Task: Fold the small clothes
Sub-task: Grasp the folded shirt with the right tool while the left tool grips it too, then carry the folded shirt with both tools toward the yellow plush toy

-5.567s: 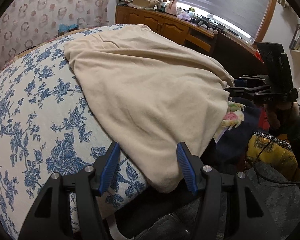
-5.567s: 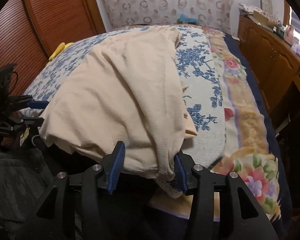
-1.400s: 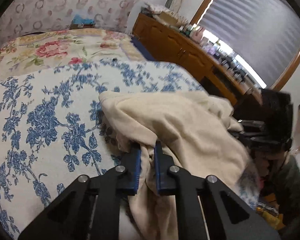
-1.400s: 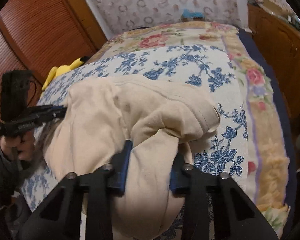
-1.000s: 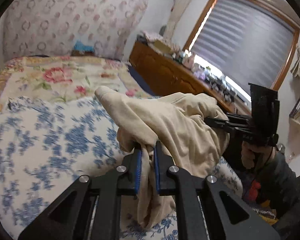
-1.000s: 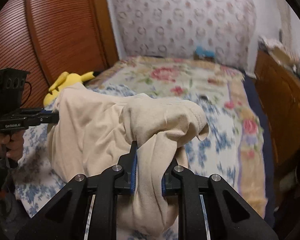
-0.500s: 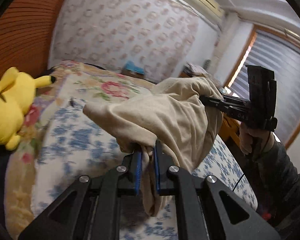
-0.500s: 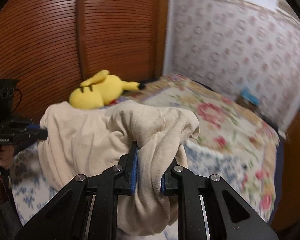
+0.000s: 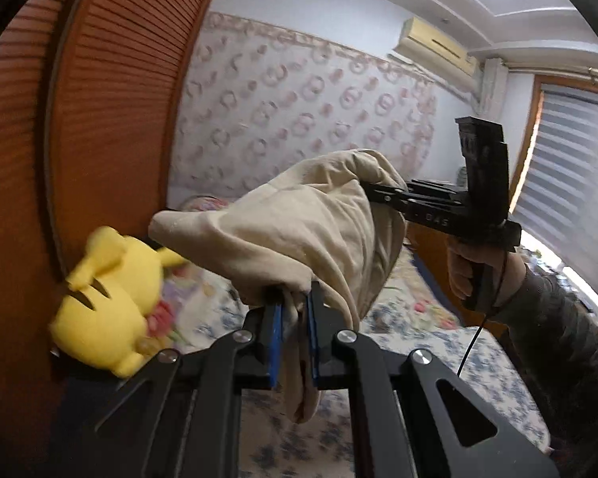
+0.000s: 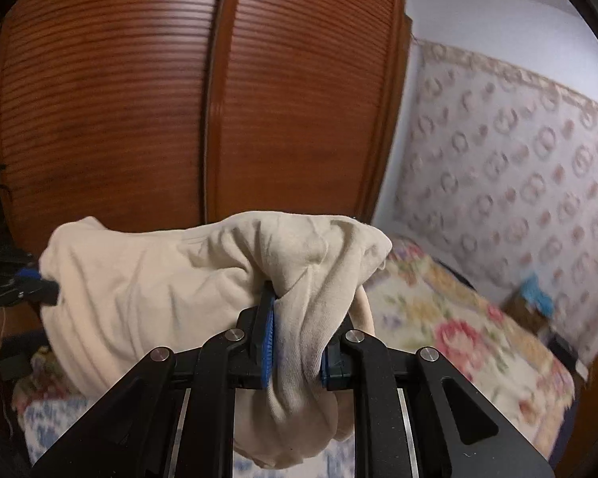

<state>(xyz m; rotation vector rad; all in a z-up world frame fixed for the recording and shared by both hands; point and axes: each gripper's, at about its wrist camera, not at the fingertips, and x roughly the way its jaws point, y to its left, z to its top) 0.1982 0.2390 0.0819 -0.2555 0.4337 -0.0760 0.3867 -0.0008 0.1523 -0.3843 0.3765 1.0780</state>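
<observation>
A cream-coloured garment (image 9: 311,231) hangs bunched in the air above the bed, held at two places. My left gripper (image 9: 293,310) is shut on one bunched edge of it, the blue pads pinching a fold. In the right wrist view the same cream garment (image 10: 179,279) drapes over my right gripper (image 10: 297,326), which is shut on a thick wad of cloth. The right gripper's body (image 9: 450,207) and the hand holding it show at the right of the left wrist view. At the left edge of the right wrist view, the left gripper's tip (image 10: 28,283) meets the cloth.
A yellow plush toy (image 9: 107,298) lies at the bed's left side against the louvred wooden wardrobe doors (image 10: 203,99). The bed (image 9: 418,342) below has a blue-flowered cover and a floral quilt (image 10: 458,326). Patterned wallpaper, an air conditioner (image 9: 434,46) and window blinds (image 9: 570,183) lie beyond.
Both grippers have lifted the garment off the bed and swung it left, toward the wardrobe and the plush toy. The grips have stayed shut on the cloth.
</observation>
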